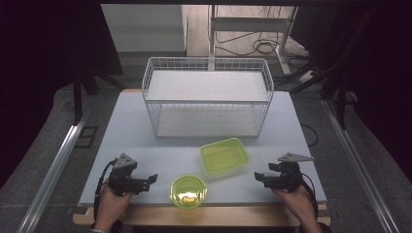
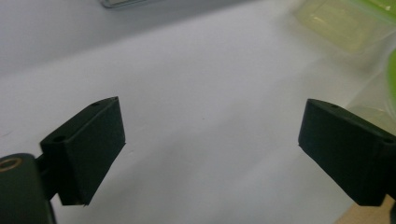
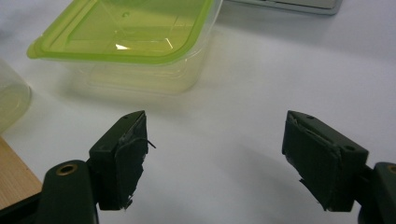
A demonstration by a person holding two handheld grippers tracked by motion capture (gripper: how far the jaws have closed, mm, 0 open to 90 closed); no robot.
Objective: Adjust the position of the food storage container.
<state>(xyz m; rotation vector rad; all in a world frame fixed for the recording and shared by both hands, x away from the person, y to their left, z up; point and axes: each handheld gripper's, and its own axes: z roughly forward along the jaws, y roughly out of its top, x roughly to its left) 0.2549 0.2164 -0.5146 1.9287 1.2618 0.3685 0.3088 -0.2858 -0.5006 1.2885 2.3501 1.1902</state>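
A rectangular clear box with a green lid [image 1: 224,155] [image 3: 126,44] sits on the white table near the front middle. A round container with a green lid [image 1: 188,190] stands just in front of it, at the table's front edge. My left gripper [image 1: 151,180] [image 2: 210,154] rests at the front left, pointing right toward the round container, jaws open with only bare table between them. At the front right my right gripper [image 1: 258,178] [image 3: 215,158] is held pointing left toward the rectangular box, open and empty. The box's pale side [image 2: 345,23] shows at the top right of the left gripper view.
A white wire basket [image 1: 208,99] with two solid shelves stands at the back middle of the table [image 1: 131,126]. A wooden strip [image 1: 214,213] runs along the table's front edge. Metal rails [image 1: 58,160] flank the table on both sides.
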